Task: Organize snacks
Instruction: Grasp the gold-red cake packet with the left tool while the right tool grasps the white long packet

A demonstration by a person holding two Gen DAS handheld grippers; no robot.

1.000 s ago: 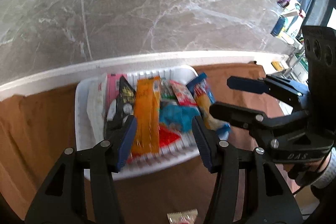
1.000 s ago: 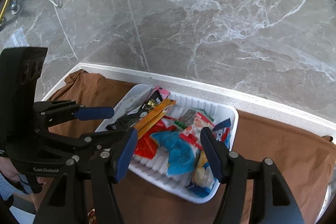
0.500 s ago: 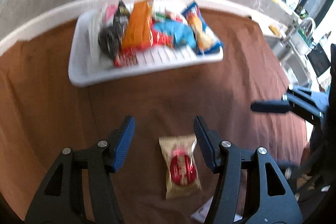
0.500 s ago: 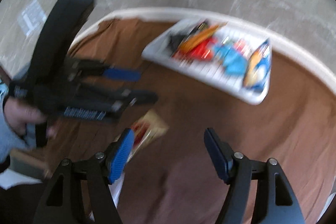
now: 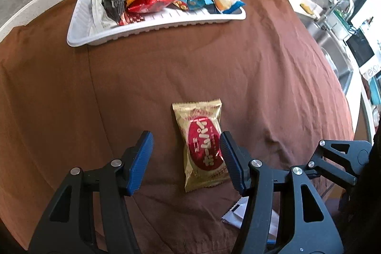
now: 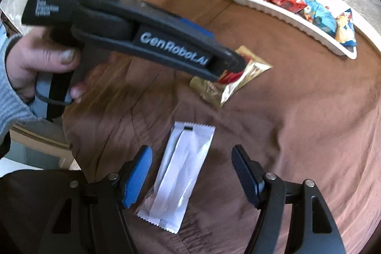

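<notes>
Now the left gripper, jaws wide, straddles the gold foil snack packet with a red oval label at lower centre; centring before closing should prevent slipping. The right gripper, equally wide, frames the white sealed wrapper; the white ribbed plastic tray sits upper left.

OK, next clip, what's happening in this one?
A person is sorting snacks on a brown cloth with a two-finger tool in each hand. The white tray at the far edge already holds a pile of packets. The left tool is open around a gold packet with a red oval, not yet gripping. The right tool is open over a white packet. Nothing is lifted.
</notes>
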